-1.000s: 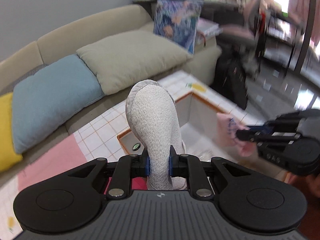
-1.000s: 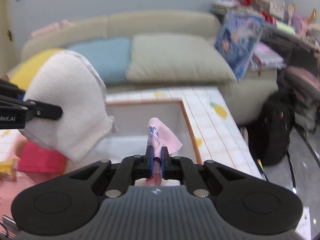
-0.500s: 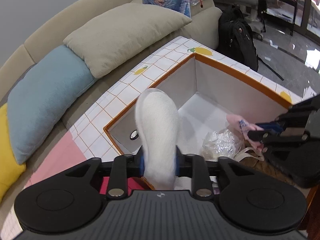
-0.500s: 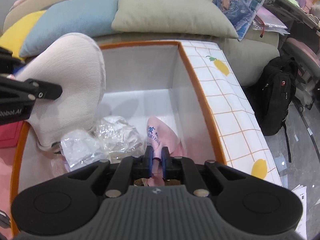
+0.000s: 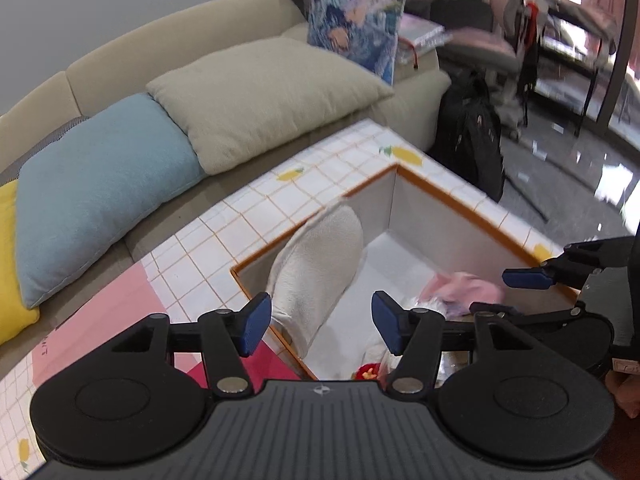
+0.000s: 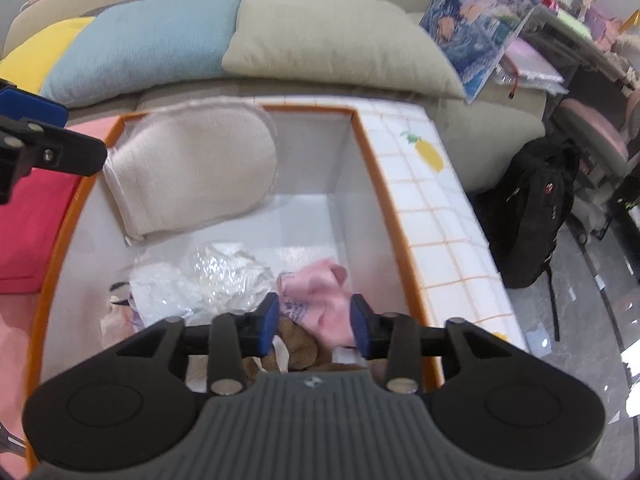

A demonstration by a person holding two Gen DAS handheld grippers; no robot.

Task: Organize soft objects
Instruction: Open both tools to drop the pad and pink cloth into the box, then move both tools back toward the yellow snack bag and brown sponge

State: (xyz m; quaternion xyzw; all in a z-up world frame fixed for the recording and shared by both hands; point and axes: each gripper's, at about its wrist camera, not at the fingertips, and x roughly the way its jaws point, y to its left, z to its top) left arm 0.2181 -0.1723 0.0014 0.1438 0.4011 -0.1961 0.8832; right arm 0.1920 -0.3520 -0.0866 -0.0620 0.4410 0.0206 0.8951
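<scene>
Both sets of tongs hang over an open storage box (image 6: 404, 248) with white inner walls, an orange rim and a white outside gridded in thin orange lines with printed lemons. The left tongs (image 5: 318, 322) have just been opening and stand spread wide, pads clear of the cream mitt (image 6: 192, 168). That mitt is a flat, rounded piece of nubbly terry cloth, leaning against the box's left wall and back corner, half over the rim. The right tongs (image 6: 314, 322) have also just been opening; their blue pads stand apart with the pink cloth (image 6: 320, 300) loose between them, a soft crumpled piece with small blue print, lying on the heap in the box. Beside it sit crinkly clear plastic bags (image 6: 216, 276), and under it something brown and fuzzy (image 6: 296, 344) that I can't make out. A red flat thing (image 6: 32, 224) lies just outside the left wall. Behind, a beige sofa (image 5: 160, 52) carries yellow (image 5: 8, 256), light blue (image 5: 100, 184) and grey-green cushions (image 5: 264, 92), plump and matte.
</scene>
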